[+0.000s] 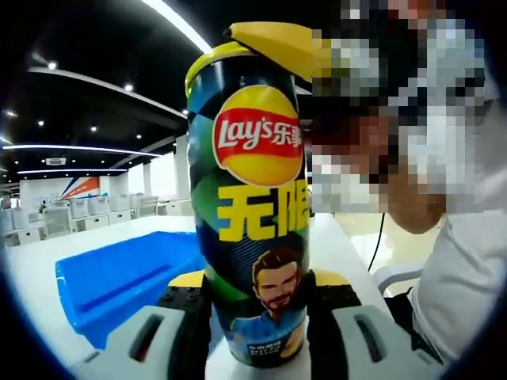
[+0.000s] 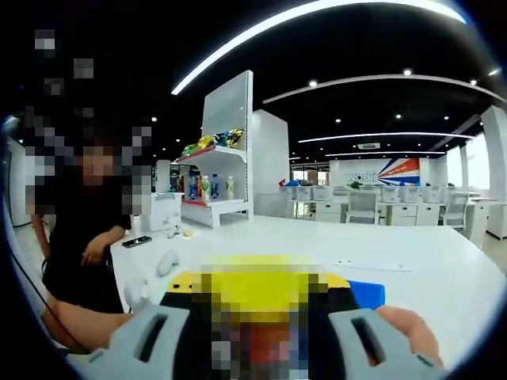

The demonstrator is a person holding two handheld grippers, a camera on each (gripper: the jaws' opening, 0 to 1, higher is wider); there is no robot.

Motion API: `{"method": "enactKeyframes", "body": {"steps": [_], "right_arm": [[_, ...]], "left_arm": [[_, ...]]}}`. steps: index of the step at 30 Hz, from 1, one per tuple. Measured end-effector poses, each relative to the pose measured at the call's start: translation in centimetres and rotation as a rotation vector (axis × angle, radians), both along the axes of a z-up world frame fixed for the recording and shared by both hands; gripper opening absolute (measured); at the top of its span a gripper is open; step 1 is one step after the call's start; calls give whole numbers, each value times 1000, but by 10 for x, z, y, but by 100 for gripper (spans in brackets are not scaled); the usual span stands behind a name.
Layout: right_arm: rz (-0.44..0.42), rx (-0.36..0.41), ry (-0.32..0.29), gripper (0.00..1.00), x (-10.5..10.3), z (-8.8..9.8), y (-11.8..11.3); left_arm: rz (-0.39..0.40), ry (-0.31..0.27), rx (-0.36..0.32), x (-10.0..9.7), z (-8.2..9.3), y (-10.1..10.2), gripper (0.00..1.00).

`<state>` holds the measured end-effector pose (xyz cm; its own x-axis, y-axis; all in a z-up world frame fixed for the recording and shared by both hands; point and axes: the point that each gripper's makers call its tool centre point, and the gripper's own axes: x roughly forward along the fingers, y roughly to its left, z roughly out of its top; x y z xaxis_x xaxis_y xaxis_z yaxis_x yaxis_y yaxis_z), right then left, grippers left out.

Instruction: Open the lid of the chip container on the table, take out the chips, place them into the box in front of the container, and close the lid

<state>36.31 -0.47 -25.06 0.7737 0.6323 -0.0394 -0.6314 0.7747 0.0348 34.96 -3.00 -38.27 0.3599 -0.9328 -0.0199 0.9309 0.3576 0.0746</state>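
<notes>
- White worktop (image 1: 32, 277) in an open office, ceiling light strips overhead.
- We see the chip can (image 1: 252, 206) upright between the left tongs (image 1: 257, 332), clamped near its base; its yellow lid (image 1: 277, 43) tilts open.
- Blue box (image 1: 119, 277) lies just beside the can.
- Right tongs (image 2: 257, 332): we cannot tell their state, as a mosaic covers the gap.

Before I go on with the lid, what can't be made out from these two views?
- Left gripper view: the can hides whether the jaws actually press it.
- Left gripper view: the can and the view's edge cut off much of the blue box; no telling if chips are in it.
- Right gripper view: a yellow thing sits between the jaws, too blurred to name, so the grip is unclear.
</notes>
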Motion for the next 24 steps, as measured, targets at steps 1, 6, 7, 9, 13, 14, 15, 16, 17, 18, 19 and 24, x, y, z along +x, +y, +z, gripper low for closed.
{"method": "enactKeyframes", "body": {"steps": [1, 6, 7, 9, 13, 14, 15, 16, 17, 18, 19, 24], "right_arm": [[1, 10, 11, 41, 1, 0, -2], [44, 79, 76, 41, 2, 1, 0], [66, 136, 110, 41, 2, 4, 0], [69, 131, 112, 41, 5, 5, -2], [55, 79, 72, 42, 4, 1, -1], [57, 78, 60, 43, 3, 2, -1], [60, 78, 54, 43, 2, 3, -1], [61, 79, 48, 43, 2, 4, 0], [60, 81, 44, 43, 2, 5, -1], [59, 81, 34, 43, 2, 8, -2], [58, 83, 26, 44, 1, 9, -4], [7, 117, -47, 44, 4, 31, -27]], "left_arm": [[-2, 1, 0, 0, 0, 0, 48], [-5, 14, -3, 0, -1, 0, 48], [-6, 11, -3, 0, 0, 1, 48], [-7, 9, 2, 0, -1, 1, 48], [-8, 14, 9, 1, -1, 1, 48], [-8, 13, 7, 1, -1, 0, 48], [-7, 12, 6, 1, -1, 0, 48], [-8, 12, 4, 1, -1, 0, 48], [-8, 12, 4, 1, -1, 0, 48], [-8, 12, 4, 2, -1, 0, 48], [-8, 12, 3, 2, -1, 0, 48], [-7, 11, 2, 2, -1, -1, 48]]}}
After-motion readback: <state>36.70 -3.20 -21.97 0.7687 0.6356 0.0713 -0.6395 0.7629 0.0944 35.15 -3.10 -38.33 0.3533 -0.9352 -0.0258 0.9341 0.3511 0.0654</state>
